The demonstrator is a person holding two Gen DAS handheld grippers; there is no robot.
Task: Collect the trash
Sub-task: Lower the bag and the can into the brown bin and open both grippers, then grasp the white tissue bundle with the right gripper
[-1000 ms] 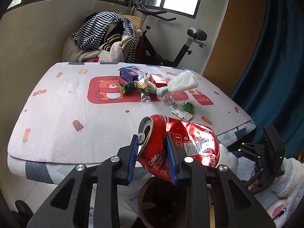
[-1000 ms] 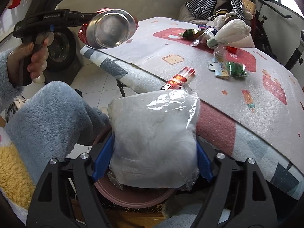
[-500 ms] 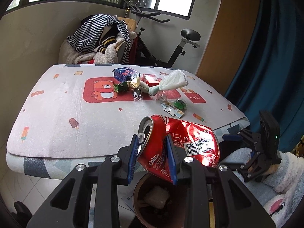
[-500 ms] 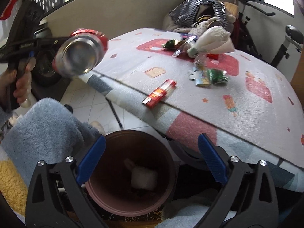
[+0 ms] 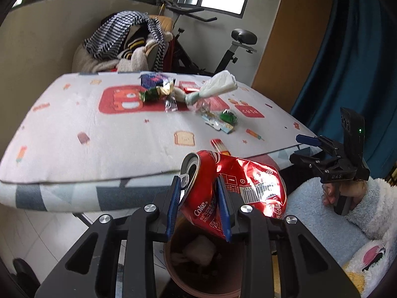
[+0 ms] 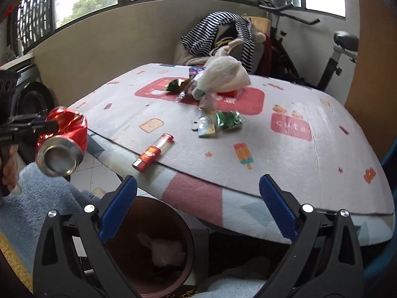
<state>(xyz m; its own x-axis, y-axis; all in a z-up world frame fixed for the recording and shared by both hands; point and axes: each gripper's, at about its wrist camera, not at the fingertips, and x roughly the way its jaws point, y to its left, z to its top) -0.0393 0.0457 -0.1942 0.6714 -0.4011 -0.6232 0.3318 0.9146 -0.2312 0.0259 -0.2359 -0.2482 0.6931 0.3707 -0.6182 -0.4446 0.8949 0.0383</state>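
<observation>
Now left hand-held gripper clamps crushed can over bin; right hand-held gripper wide open, empty.

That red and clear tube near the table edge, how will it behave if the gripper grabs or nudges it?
The tube looks round and slim, so a nudge would probably roll it. It lies close to the table edge, so it might drop off. The clear plastic looks stiff and smooth, likely light and a bit slippery.

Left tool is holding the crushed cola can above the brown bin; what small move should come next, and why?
Probably open the left tool and drop the can: it hangs over the brown bin, where a white bag already lies.
</observation>
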